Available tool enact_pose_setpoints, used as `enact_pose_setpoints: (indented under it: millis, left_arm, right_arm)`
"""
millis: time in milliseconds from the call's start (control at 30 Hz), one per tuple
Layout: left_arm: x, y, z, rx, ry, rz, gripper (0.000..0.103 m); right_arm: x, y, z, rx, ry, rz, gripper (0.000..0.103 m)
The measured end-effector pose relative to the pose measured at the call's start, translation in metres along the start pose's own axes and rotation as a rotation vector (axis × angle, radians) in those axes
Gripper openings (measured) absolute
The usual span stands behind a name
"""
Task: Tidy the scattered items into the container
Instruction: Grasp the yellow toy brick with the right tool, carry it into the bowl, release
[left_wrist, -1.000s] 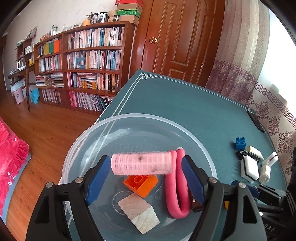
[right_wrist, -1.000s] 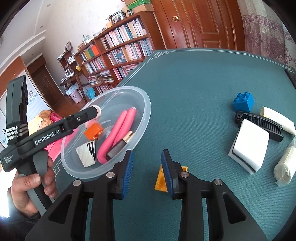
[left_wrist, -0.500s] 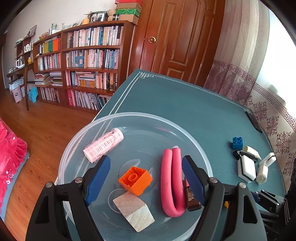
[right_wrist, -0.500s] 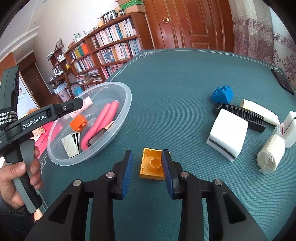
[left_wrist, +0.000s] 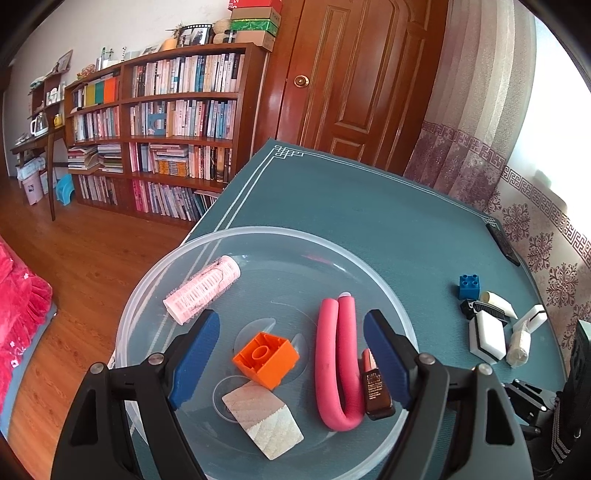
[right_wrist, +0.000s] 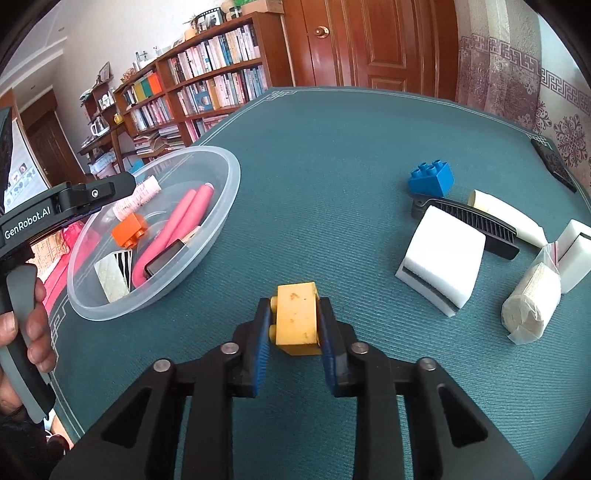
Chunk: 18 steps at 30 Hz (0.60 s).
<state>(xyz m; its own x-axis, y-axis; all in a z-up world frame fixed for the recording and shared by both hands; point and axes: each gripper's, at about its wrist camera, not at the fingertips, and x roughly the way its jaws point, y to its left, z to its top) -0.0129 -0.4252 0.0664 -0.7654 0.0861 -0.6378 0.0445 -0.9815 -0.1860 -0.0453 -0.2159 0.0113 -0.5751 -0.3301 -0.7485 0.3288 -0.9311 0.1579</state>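
right hand-held gripper grasps one yellow brick above the desk. left hand-held gripper, spread wide and empty, hovers over one clear bowl at the desk's left edge, holding five items.

— What sits in the clear plastic bowl?

— A pink hair roller against its far-left wall, an orange brick studs-down near the middle, a wooden block lying flat, a bent pink foam curler, and a small brown bottle touching it.

— And outside it?

— A yellow brick is clamped in the right gripper. On the teal cloth lie a blue brick, a black comb, a white sponge, a cream tube and a wrapped roll.
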Motion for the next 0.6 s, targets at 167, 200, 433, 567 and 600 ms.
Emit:
enact_pose_setpoints:
  millis: [167,200,433,567,600]
  left_arm:
    - [0.001,0.002,0.001,-0.005,0.001,0.004,0.084]
    - [0.001,0.003,0.001,-0.005,0.002,0.005,0.084]
    - [-0.001,0.005,0.002,-0.006,-0.003,0.009,0.084]
    - [-0.003,0.010,0.004,-0.018,-0.011,0.015,0.084]
    - [-0.003,0.012,0.005,-0.021,-0.013,0.016,0.084]
  right_arm:
    - [-0.005,0.005,0.004,0.000,-0.029,0.011,0.026]
    - [-0.007,0.006,0.005,0.000,-0.038,0.017,0.026]
    - [-0.015,0.031,0.025,-0.029,-0.095,0.098,0.026]
    - [-0.013,0.049,0.032,-0.070,-0.111,0.125,0.026]
    - [-0.011,0.052,0.032,-0.074,-0.109,0.130,0.026]
